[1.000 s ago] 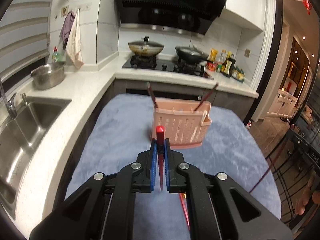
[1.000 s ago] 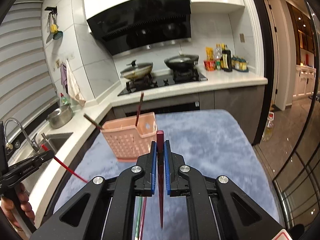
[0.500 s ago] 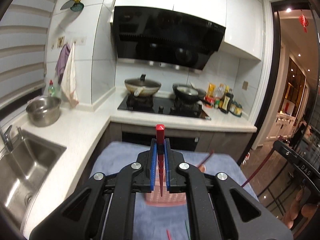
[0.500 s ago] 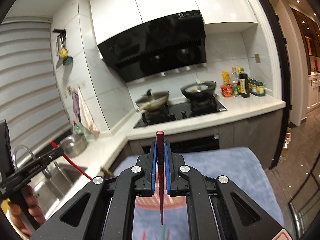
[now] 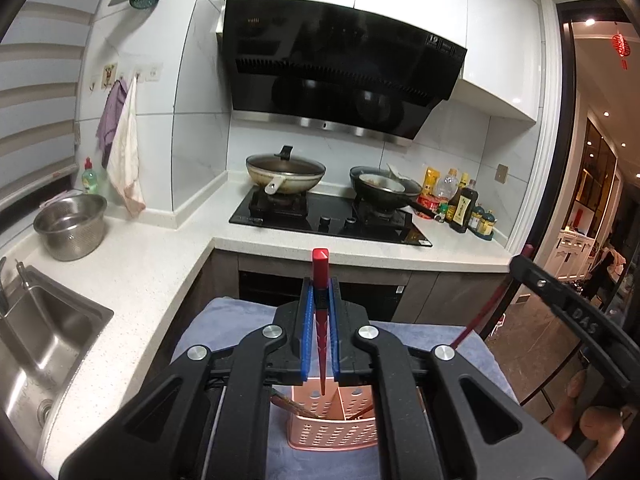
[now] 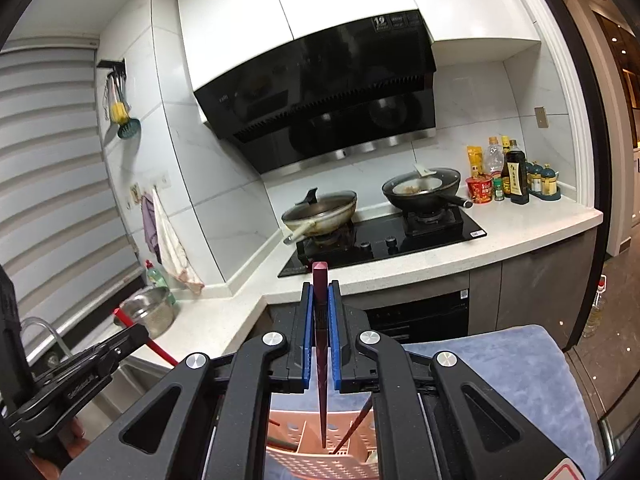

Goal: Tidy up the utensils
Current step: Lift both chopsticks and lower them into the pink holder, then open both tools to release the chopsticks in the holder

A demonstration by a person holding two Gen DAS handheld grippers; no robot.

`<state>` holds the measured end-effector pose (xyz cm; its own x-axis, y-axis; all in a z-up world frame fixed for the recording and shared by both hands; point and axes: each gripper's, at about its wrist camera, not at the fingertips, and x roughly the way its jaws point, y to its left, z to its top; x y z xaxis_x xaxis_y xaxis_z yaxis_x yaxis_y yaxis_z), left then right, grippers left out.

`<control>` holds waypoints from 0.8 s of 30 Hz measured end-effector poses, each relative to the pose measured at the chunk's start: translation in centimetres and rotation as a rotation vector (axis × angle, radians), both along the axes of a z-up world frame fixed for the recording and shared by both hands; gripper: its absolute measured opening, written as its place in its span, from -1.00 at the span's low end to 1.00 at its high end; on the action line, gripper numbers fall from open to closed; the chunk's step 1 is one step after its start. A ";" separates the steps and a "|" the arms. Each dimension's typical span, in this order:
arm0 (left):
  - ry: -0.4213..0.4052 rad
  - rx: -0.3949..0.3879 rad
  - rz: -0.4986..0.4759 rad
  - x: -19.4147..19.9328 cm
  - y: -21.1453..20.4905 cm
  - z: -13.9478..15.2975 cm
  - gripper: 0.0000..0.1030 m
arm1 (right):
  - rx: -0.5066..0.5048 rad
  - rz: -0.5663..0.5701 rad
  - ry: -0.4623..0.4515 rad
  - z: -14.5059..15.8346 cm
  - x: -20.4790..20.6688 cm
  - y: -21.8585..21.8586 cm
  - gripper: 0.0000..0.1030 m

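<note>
Left gripper point(image 5: 320, 320): jaws clenched on red chopstick point(image 5: 320, 280), upright, tip down over pink basket point(image 5: 334, 432). Right gripper point(image 6: 320, 328): jaws clenched on maroon chopstick point(image 6: 320, 292), likewise upright over the basket, which stands on the blue-covered worktop point(image 5: 224, 332).

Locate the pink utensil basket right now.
In both wrist views the pink utensil basket sits bottom centre on the blue-grey cloth, directly below the held chopsticks.

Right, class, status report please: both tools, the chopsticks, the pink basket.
Left tool shut on red chopstick. Right tool shut on maroon chopstick. Both tips poised above pink basket, which already holds chopsticks. Nothing blocking the drop.
</note>
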<state>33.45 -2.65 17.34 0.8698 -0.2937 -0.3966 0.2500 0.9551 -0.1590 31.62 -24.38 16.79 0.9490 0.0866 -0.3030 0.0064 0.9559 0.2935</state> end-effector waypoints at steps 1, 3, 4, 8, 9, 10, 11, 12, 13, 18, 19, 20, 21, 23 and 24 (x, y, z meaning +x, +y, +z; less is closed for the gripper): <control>0.006 0.002 -0.001 0.2 0.0 -0.3 -0.87 | 0.000 0.003 0.014 -0.6 0.5 0.2 -0.86; 0.017 0.004 -0.004 0.6 0.0 -0.9 -0.87 | -0.006 0.007 0.036 -1.6 1.0 0.4 -0.86; 0.023 0.006 -0.004 0.7 0.0 -1.2 -0.87 | -0.012 0.008 0.050 -2.3 1.2 0.6 -0.86; 0.047 -0.001 -0.002 1.2 0.2 -1.9 -0.87 | -0.022 0.012 0.094 -4.1 2.1 1.1 -0.86; 0.053 -0.004 -0.002 1.3 0.3 -2.1 -0.87 | -0.025 0.012 0.099 -4.3 2.2 1.2 -0.86; 0.056 -0.004 -0.001 1.3 0.4 -2.2 -0.87 | -0.036 0.014 0.104 -4.5 2.2 1.3 -0.86; 0.060 -0.006 -0.003 1.3 0.4 -2.3 -0.86 | -0.047 0.010 0.105 -4.6 2.2 1.4 -0.86; 0.066 -0.010 -0.006 1.5 0.5 -2.4 -0.86 | -0.055 0.001 0.095 -4.6 2.0 1.5 -0.80; 0.069 -0.016 -0.005 1.5 0.6 -2.5 -0.85 | -0.061 -0.005 0.093 -4.5 1.9 1.5 -0.74; 0.047 -0.021 0.030 0.7 1.0 -2.3 -0.25 | -0.049 -0.024 0.077 -4.0 0.6 0.9 -0.44; 0.043 -0.019 0.033 0.6 1.0 -2.2 -0.23 | -0.049 -0.026 0.074 -3.8 0.4 0.8 -0.44; 0.039 -0.017 0.033 0.4 1.0 -2.1 -0.21 | -0.048 -0.029 0.072 -3.8 0.1 0.8 -0.44; 0.039 -0.016 0.034 0.2 1.1 -2.0 -0.21 | -0.047 -0.030 0.071 -3.7 -0.1 0.7 -0.43; 0.041 -0.018 0.032 0.0 1.2 -1.9 -0.21 | -0.046 -0.029 0.071 -3.6 -0.7 0.6 -0.42; 0.043 -0.016 0.034 -0.2 1.3 -1.8 -0.21 | -0.047 -0.028 0.071 -3.6 -0.9 0.6 -0.42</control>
